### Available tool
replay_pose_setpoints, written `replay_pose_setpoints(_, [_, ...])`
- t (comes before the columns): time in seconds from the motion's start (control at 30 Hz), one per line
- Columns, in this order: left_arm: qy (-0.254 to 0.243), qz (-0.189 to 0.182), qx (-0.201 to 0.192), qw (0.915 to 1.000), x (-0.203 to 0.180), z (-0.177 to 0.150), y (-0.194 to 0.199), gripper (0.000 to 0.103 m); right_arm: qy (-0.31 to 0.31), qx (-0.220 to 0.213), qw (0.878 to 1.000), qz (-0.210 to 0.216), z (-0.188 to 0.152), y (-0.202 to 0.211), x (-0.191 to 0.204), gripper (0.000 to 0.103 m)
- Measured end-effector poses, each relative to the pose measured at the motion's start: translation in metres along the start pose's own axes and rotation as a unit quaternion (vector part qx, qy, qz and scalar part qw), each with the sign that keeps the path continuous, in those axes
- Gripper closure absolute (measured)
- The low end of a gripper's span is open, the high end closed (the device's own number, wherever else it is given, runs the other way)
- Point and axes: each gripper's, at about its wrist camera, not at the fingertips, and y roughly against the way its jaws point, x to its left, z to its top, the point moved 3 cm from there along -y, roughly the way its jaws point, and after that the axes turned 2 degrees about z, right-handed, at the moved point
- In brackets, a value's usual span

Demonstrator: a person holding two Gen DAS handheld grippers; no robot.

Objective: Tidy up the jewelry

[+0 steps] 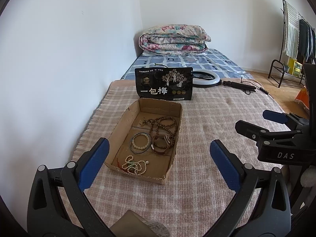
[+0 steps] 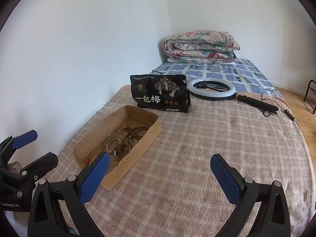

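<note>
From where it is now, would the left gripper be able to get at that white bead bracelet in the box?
Probably yes. The left gripper is open and faces the cardboard box; the white bead bracelet lies uncovered in its open top, though resting on a thin bangle.

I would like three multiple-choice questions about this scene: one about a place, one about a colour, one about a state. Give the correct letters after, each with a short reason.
1. Where does the black snack bag stand?
A. inside the cardboard box
B. just behind the cardboard box
C. on the folded quilt

2. What colour are the gripper pads?
A. blue
B. red
C. yellow

3. How is the left gripper?
A. shut on a bracelet
B. shut on nothing
C. open, holding nothing

Answers:
1. B: the bag stands upright past the far end of the cardboard box.
2. A: every pad shows blue.
3. C: its fingers stand wide apart, and the jewelry lies in the box.
</note>
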Motion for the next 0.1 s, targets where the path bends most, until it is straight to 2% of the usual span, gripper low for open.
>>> replay_pose_setpoints(0.1, [0.000,0.006,-0.001,1.0000,0.0048,-0.0004,-0.0007,0.000,0.001,0.000,1.000,-0.001,0.0002,-0.0002,0.0000,0.000])
